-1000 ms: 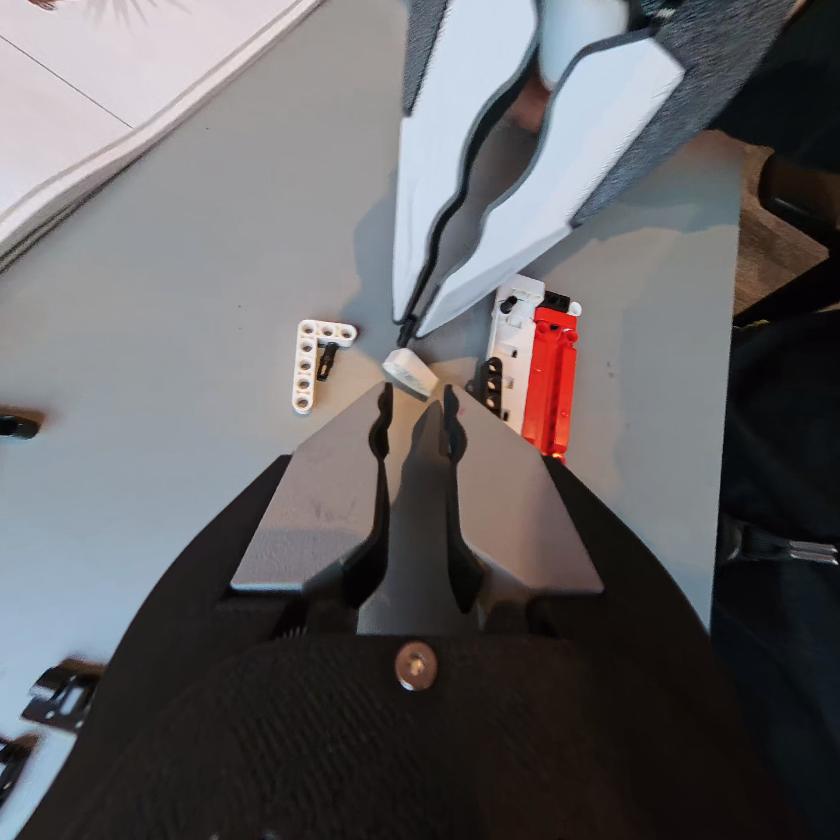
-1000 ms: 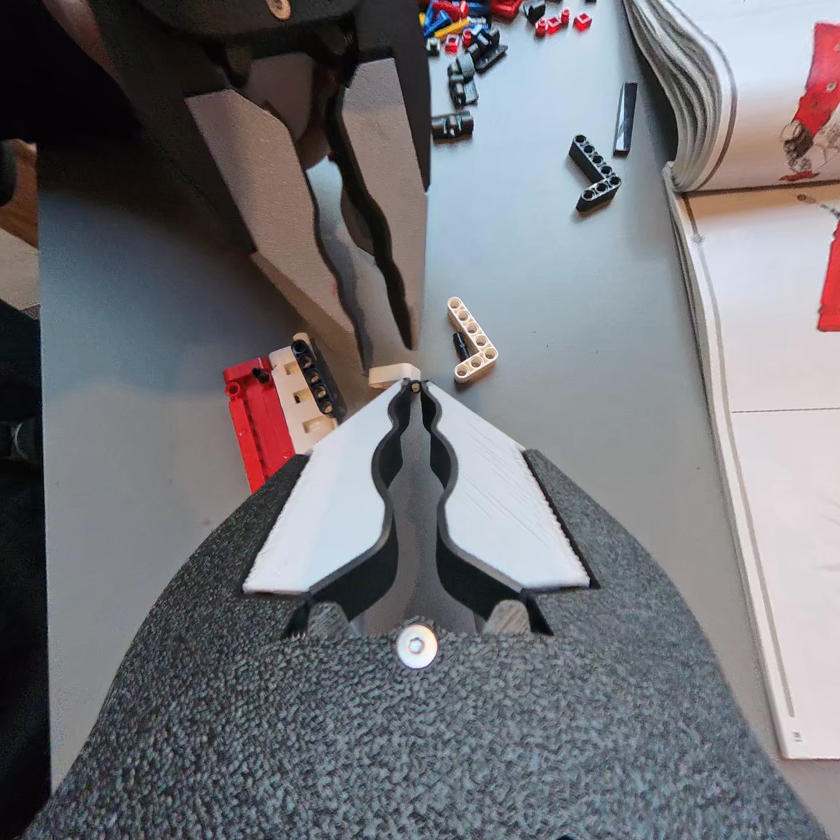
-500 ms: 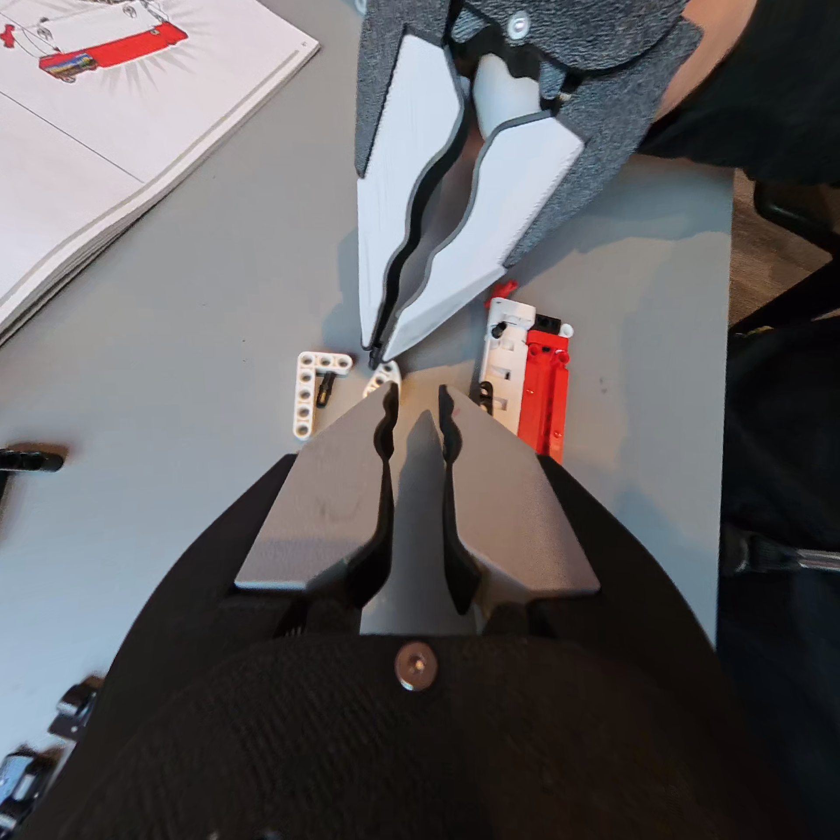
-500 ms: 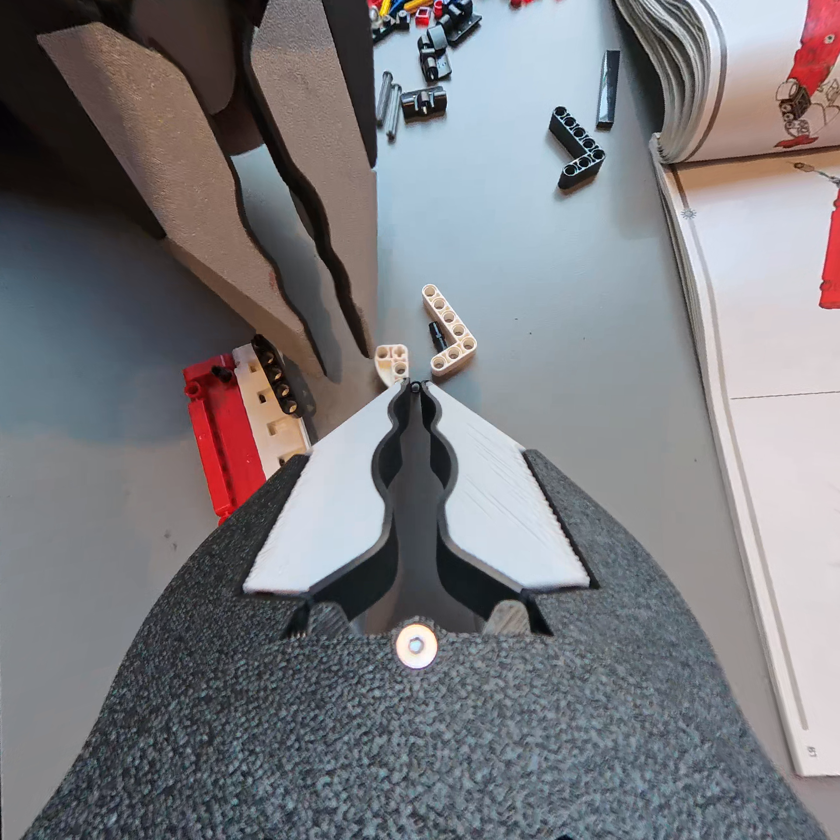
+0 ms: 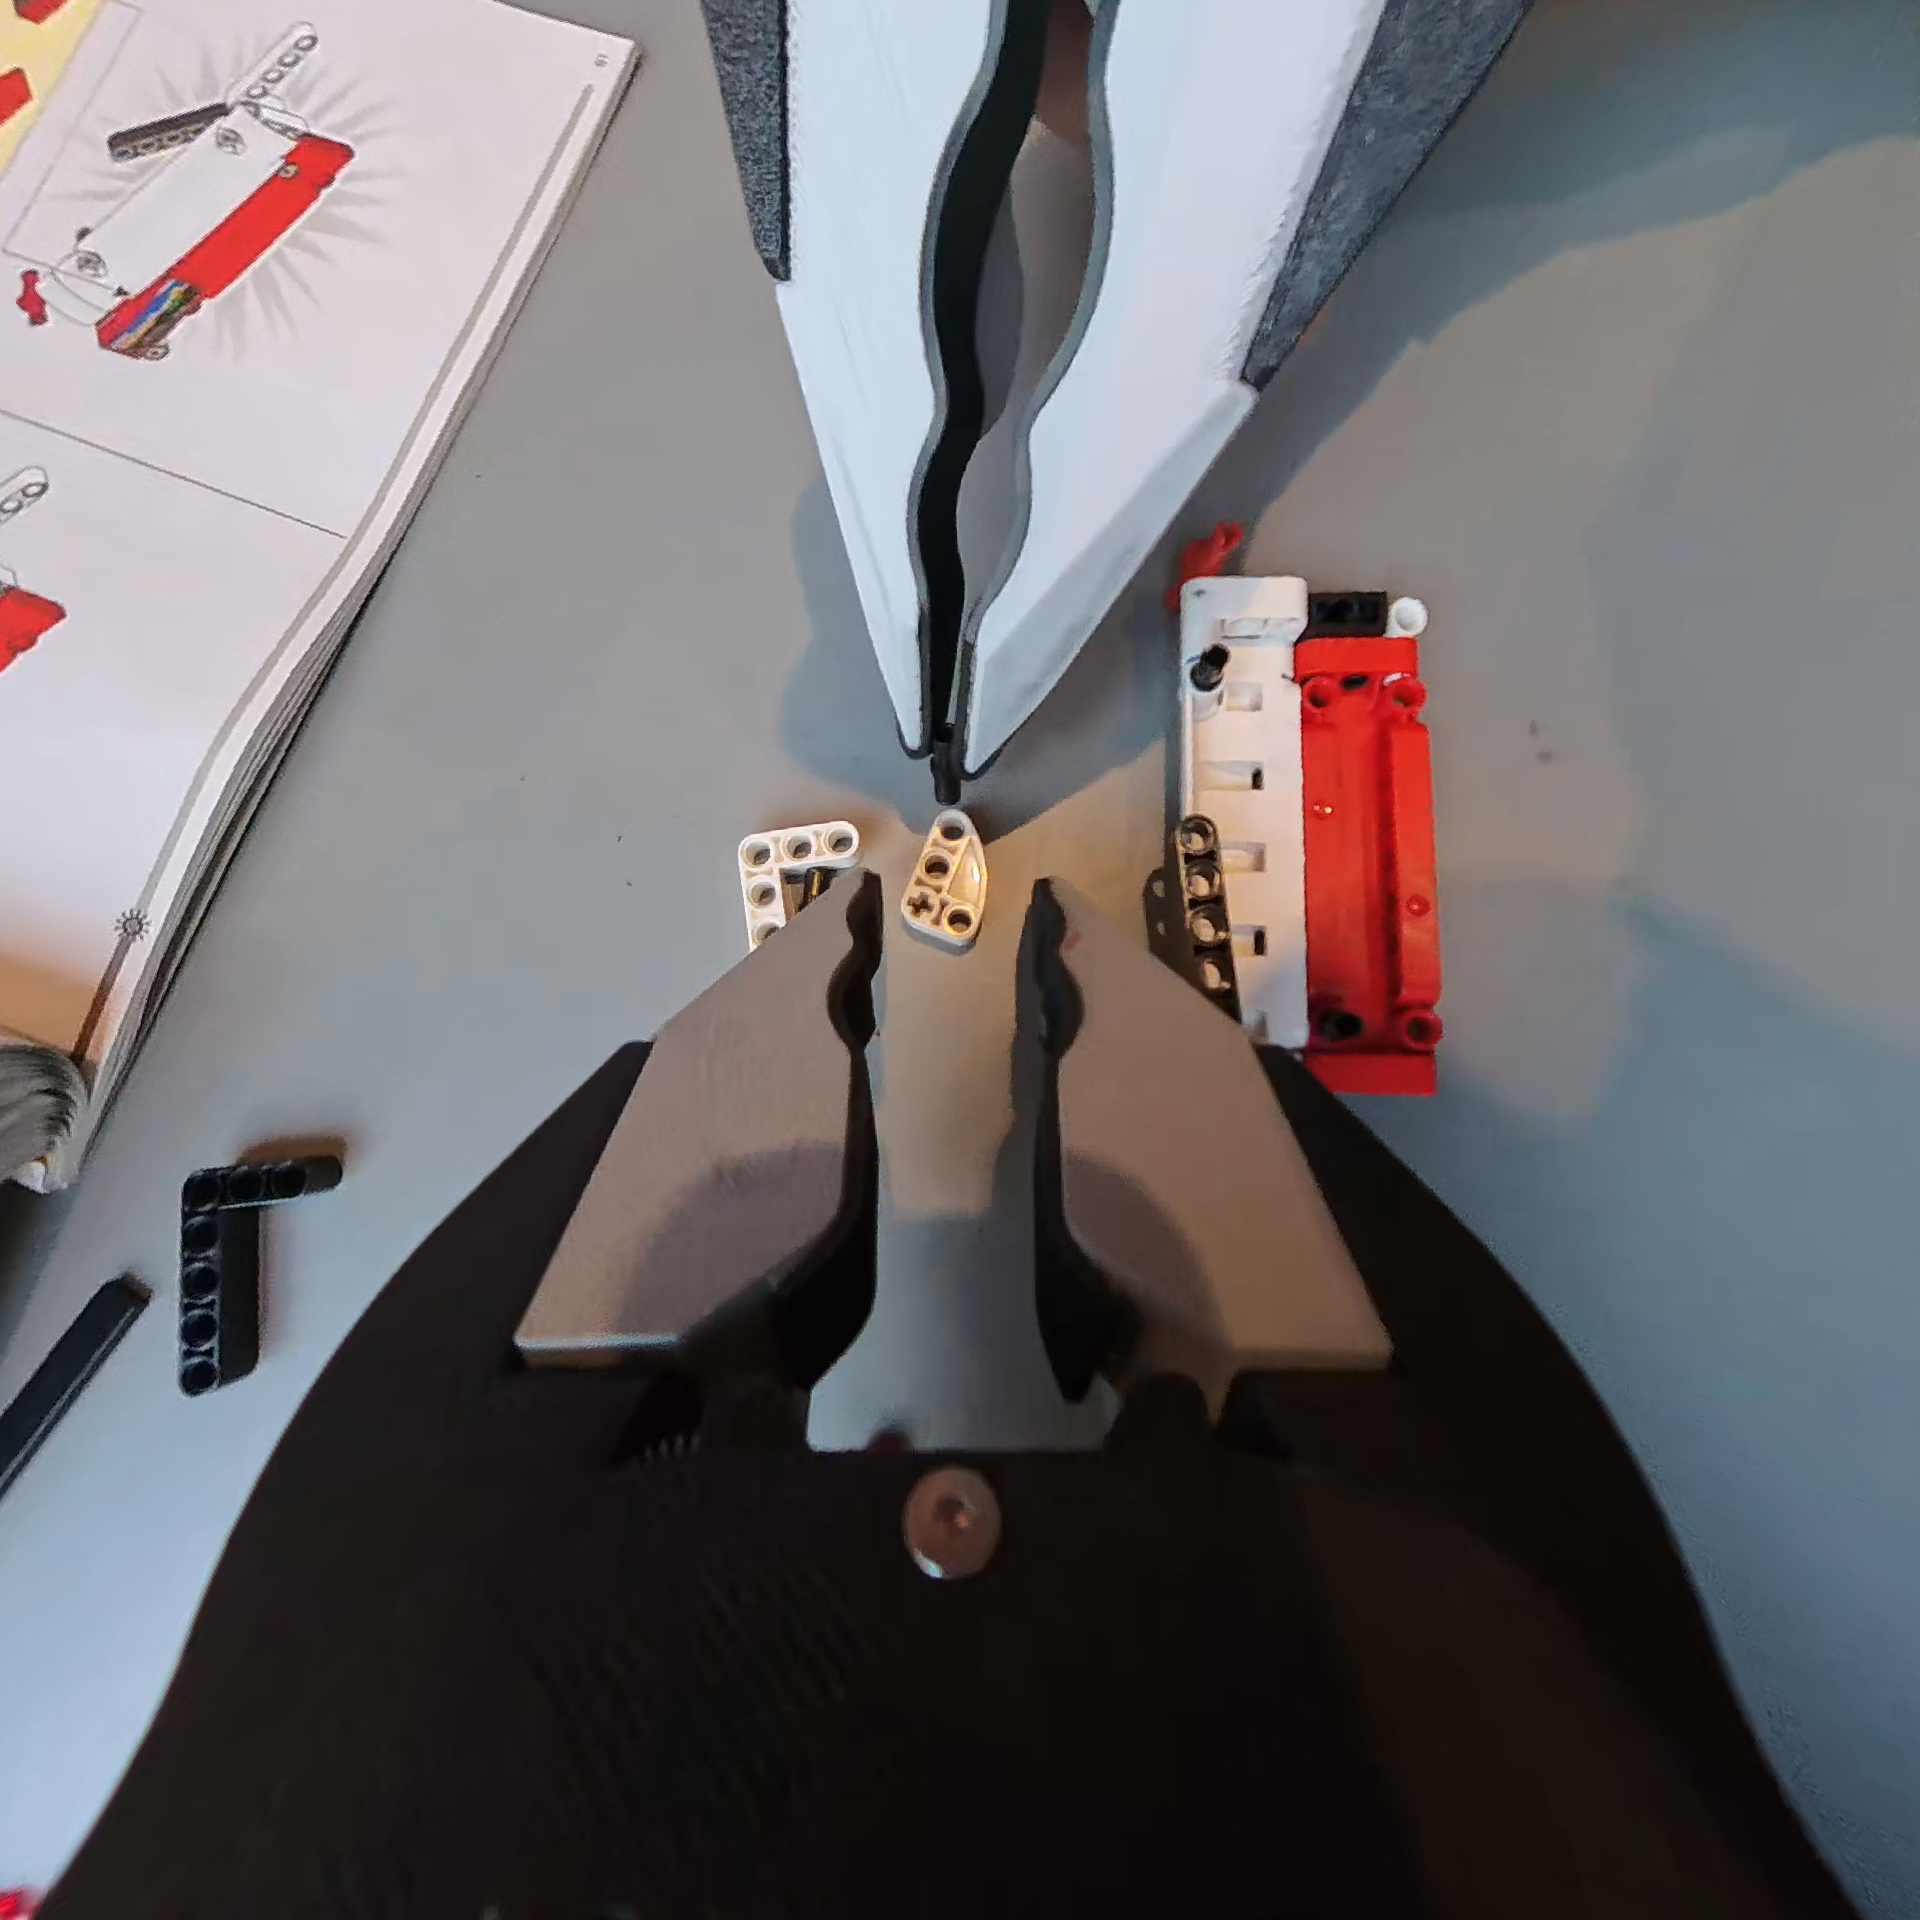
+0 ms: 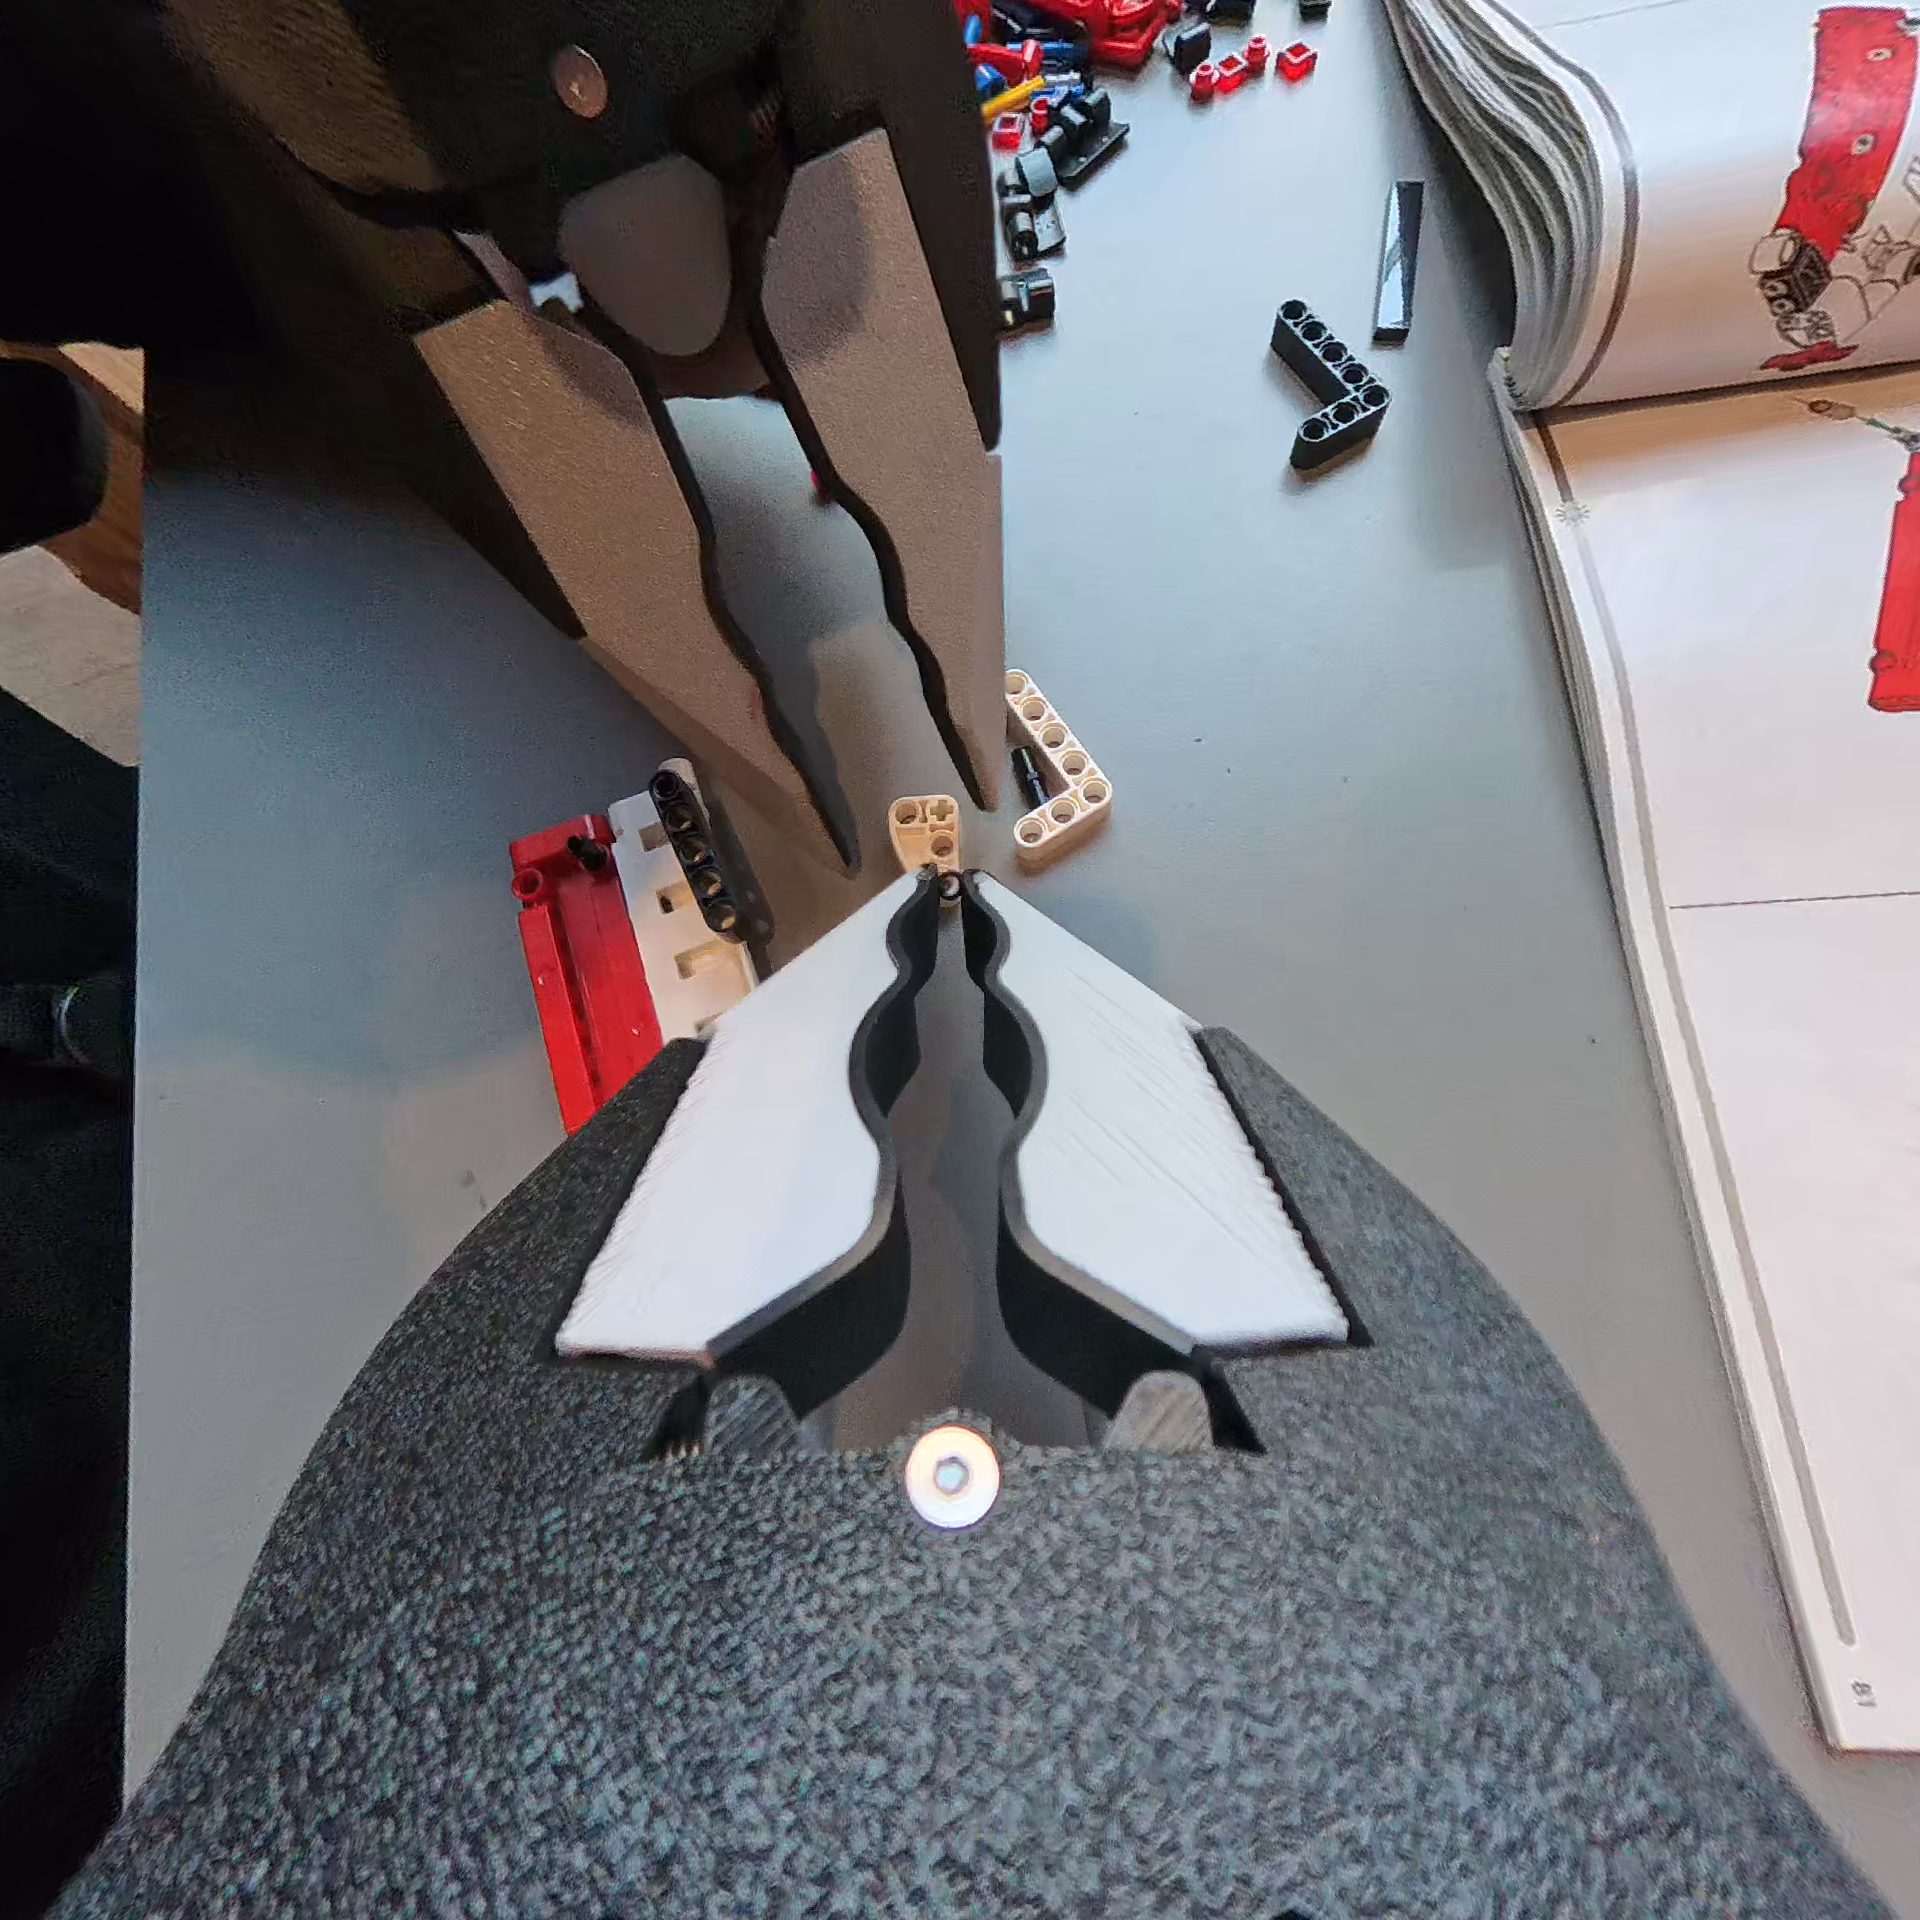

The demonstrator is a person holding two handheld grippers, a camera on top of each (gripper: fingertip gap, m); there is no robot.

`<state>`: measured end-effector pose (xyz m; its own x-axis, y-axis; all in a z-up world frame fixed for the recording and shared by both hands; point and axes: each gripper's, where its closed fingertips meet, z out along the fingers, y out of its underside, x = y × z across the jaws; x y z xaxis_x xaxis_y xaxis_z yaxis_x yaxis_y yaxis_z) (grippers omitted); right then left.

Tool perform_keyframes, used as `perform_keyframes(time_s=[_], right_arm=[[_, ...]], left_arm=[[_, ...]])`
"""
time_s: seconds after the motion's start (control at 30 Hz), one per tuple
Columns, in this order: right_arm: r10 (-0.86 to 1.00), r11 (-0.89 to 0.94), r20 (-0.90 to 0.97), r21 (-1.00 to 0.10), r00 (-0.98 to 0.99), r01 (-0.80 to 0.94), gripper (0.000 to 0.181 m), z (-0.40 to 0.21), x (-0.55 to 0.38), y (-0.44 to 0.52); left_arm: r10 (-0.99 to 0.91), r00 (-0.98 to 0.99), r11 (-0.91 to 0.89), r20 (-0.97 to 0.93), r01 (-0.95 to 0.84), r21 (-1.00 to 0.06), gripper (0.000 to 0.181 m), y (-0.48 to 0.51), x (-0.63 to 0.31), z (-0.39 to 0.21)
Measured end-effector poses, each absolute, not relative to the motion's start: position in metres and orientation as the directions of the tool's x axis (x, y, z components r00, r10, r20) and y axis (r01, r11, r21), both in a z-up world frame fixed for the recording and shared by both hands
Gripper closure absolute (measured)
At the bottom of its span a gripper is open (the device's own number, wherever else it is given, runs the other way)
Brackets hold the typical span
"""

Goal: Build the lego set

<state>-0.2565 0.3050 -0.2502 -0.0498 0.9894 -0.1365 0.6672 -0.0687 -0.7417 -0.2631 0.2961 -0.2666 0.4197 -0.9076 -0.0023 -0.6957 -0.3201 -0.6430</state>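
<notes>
Two L-beams [image 5: 774,871] [image 5: 223,1262], red-white assembly [image 5: 1311,831], manual [image 5: 208,416]

Colours of parts on the grey table [image 5: 582,665]

White triangular piece [image 5: 945,883]; white L-beam [image 5: 795,847]; black L-beam [image 5: 218,1273]; black pin [image 5: 943,774]; red-and-white assembly [image 5: 1309,821]; white-fingered right gripper [image 6: 948,883]; grey-fingered left gripper [image 5: 951,904].

A grey table [image 5: 582,675] fills both views — its near edge shows in the right wrist view, with pale floor [image 6: 62,644] beyond it. A dark-clothed person [image 6: 52,1143] sits at that edge — little more than dark fabric can be made out.
</notes>
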Motion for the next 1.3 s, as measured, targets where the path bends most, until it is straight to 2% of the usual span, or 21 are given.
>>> perform_keyframes(time_s=[0.27, 0.87, 1.17, 1.3], right_arm=[[0.989, -0.043, -0.129, -0.74, -0.078, 0.671, 0.177, -0.249, -0.258, 0.302], [0.987, 0.128, 0.009, -0.625, -0.158, 0.77, 0.177, -0.258, -0.258, 0.301], [0.94, 0.34, 0.191, -0.515, -0.281, 0.787, 0.177, -0.259, -0.258, 0.301], [0.942, 0.332, 0.131, -0.514, -0.31, 0.791, 0.177, -0.259, -0.258, 0.301]], left_arm=[[-0.93, 0.368, -0.27, -0.018, -0.715, -0.645, 0.168, 0.295, -0.262, -0.272], [-0.915, 0.403, -0.298, 0.006, -0.665, -0.685, 0.169, 0.296, -0.259, -0.272], [-0.904, 0.426, -0.322, 0.029, -0.637, -0.7, 0.168, 0.297, -0.259, -0.272], [-0.903, 0.429, -0.324, 0.029, -0.634, -0.702, 0.168, 0.297, -0.259, -0.272]])
